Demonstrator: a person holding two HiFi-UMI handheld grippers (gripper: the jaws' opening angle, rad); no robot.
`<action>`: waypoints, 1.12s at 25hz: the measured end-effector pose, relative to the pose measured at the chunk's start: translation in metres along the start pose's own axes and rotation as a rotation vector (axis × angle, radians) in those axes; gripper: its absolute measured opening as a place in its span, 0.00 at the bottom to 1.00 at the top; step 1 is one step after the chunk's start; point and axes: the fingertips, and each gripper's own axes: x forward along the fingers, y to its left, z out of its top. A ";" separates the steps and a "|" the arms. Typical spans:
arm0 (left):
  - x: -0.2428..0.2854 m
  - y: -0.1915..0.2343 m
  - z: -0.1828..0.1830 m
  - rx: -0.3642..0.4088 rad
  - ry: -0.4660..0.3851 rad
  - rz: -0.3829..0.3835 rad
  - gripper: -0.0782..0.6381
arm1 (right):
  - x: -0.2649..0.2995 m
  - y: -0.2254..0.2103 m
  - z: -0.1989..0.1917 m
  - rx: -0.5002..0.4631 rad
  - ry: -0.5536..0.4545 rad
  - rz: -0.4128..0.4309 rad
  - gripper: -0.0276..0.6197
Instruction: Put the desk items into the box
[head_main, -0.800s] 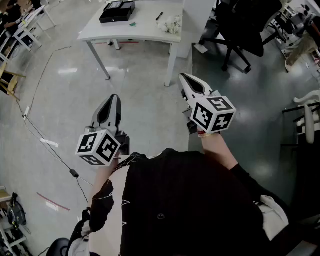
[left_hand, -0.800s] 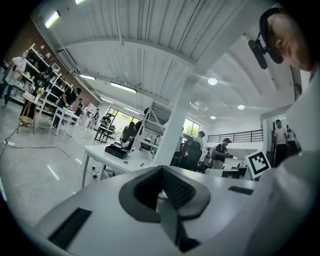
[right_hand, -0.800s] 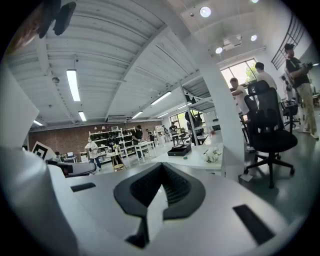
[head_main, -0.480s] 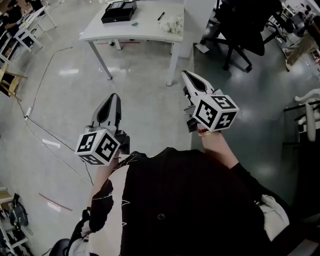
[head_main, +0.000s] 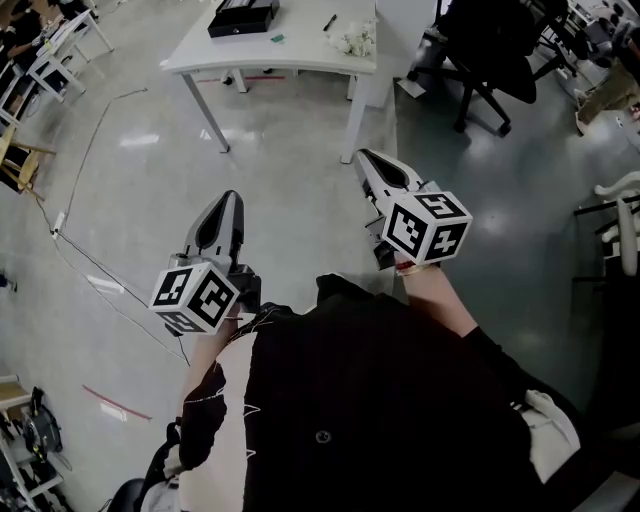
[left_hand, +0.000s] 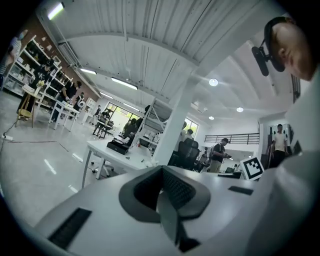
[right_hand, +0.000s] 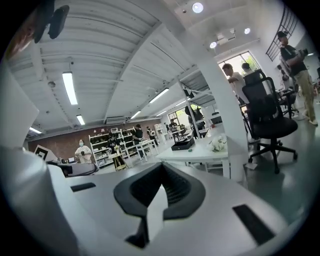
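Observation:
A white desk (head_main: 290, 55) stands far ahead of me across bare floor. On it sit a black box (head_main: 243, 15), a pen (head_main: 329, 22), a small green item (head_main: 277, 39) and a crumpled white thing (head_main: 355, 40). My left gripper (head_main: 230, 197) is held out level at the lower left, shut and empty. My right gripper (head_main: 362, 153) is also shut and empty, and points toward the desk's right leg. Both are well short of the desk. The right gripper view shows the black box (right_hand: 182, 145) and the white thing (right_hand: 218, 144) beyond the closed jaws.
A black office chair (head_main: 490, 50) stands right of the desk beside a white column (right_hand: 225, 115). A cable (head_main: 90, 260) runs across the glossy floor at the left. More desks, shelves and several people are in the background.
The desk has slid up toward the top edge of the head view and a little to the right. Both grippers keep about the same places and stay shut.

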 end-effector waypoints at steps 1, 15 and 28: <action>-0.001 0.003 -0.002 -0.004 0.004 0.002 0.12 | 0.003 0.002 -0.004 0.001 0.011 0.000 0.05; 0.037 0.049 -0.010 -0.025 0.035 0.067 0.12 | 0.068 -0.018 -0.013 0.016 0.078 0.018 0.05; 0.126 0.099 0.053 0.010 -0.030 0.128 0.12 | 0.189 -0.048 0.039 0.022 0.070 0.107 0.05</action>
